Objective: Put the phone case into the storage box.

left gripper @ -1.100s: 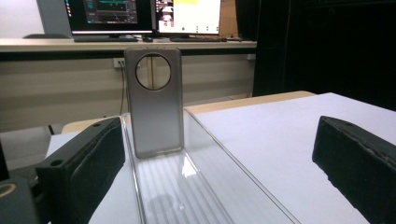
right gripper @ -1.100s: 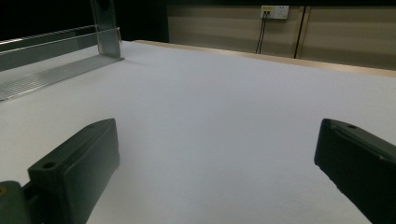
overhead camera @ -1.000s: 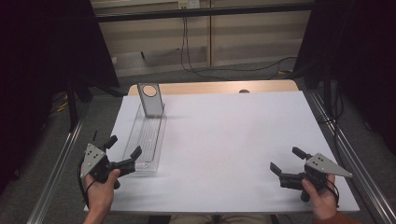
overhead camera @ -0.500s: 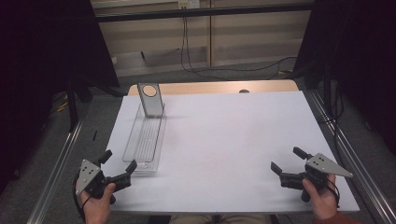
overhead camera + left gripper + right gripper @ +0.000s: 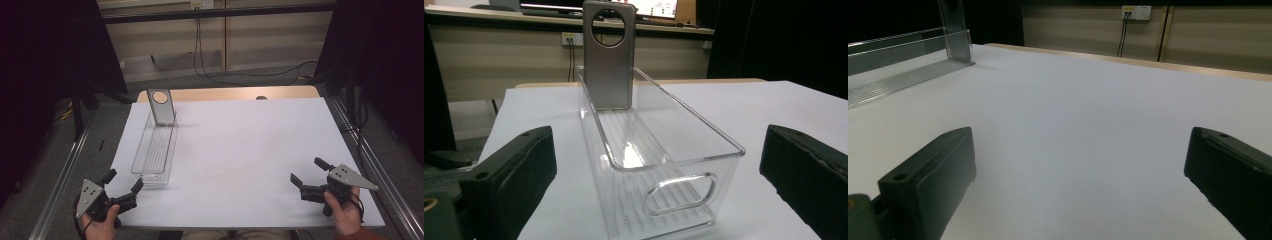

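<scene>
Standing grey phone case (image 5: 607, 55), ribbed clear bin (image 5: 659, 150).

A lab or test room set up for recording: a table (image 5: 250, 150) covered in plain white paper, metal rails (image 5: 60, 180) along its side edges, black curtains (image 5: 45, 60) hung left and right, loose cables (image 5: 210, 70) on the floor, wall sockets (image 5: 1136, 9) on a bare panelled wall

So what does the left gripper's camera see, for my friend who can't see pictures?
A long clear plastic bin sits on the white table, with a grey phone case standing upright at its far end. The left gripper faces the bin's near end, jaws wide open and holding nothing.
</scene>
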A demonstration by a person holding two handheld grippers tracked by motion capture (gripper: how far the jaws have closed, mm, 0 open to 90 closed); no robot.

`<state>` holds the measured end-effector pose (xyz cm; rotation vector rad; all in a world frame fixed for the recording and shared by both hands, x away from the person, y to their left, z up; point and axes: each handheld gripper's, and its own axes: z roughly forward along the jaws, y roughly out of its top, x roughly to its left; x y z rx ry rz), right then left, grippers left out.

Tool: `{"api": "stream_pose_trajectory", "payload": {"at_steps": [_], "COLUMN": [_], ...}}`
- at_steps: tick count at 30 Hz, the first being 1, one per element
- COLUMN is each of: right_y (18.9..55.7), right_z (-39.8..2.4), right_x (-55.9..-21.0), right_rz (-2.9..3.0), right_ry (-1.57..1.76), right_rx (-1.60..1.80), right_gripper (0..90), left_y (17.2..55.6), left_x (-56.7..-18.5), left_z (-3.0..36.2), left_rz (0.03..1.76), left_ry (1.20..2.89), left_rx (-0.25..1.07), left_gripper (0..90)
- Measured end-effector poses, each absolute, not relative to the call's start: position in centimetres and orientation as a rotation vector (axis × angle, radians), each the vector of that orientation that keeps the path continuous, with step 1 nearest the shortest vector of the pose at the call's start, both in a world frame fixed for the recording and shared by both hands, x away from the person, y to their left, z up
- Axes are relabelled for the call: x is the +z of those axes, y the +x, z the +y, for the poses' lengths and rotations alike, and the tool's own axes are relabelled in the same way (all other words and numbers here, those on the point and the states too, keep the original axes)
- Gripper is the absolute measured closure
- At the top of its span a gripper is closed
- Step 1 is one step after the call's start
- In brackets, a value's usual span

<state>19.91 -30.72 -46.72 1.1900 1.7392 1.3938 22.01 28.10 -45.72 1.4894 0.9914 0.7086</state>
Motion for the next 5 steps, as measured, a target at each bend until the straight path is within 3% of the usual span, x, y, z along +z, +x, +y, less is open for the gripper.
{"api": "stream_pose_trajectory", "payload": {"at_steps": [5], "right_y": [20.02], "right_z": [-30.77], "right_x": [-46.72], "right_rz": [1.743], "right_ry": [1.191], "right_rx": [1.396], "right_gripper": [0.0], "left_y": [22.00], "left_x": [-45.70], "left_z": [28.19], "left_rz": [1.009], "left_ry": [1.496], "left_rx": [0.718], "left_gripper": [2.1]}}
